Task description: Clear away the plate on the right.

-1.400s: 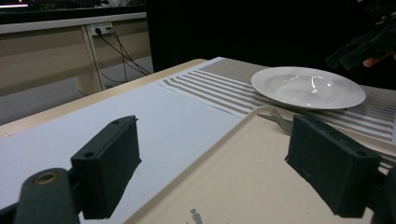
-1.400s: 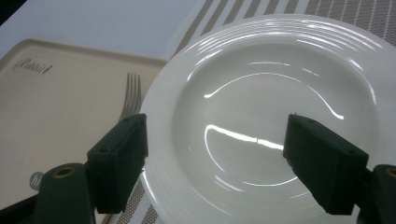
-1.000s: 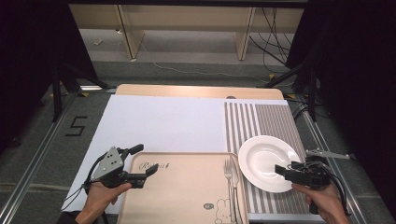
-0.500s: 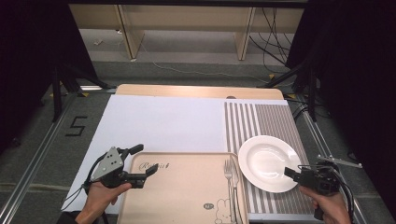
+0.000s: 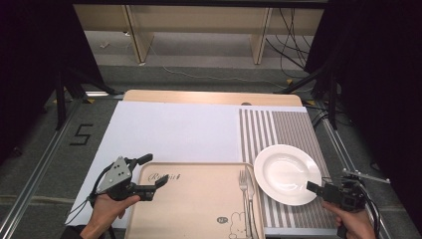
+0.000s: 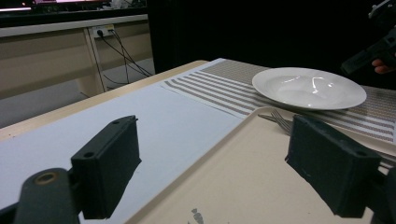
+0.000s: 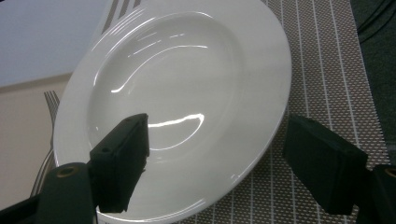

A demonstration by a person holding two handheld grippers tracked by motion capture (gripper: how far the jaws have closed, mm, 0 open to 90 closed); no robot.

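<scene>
- The white plate lay on the striped mat, just ahead of the right tool, whose open jaws straddled its near rim: one over the plate, one over the mat.
- It looked glazed, stiff and breakable, likely slippery; the thin raised rim seemed the only place to pinch.
- Beside it, a fork rested in the beige tray.
- The left tool stood open over the tray's far corner, gripping nothing, on the counter.
</scene>
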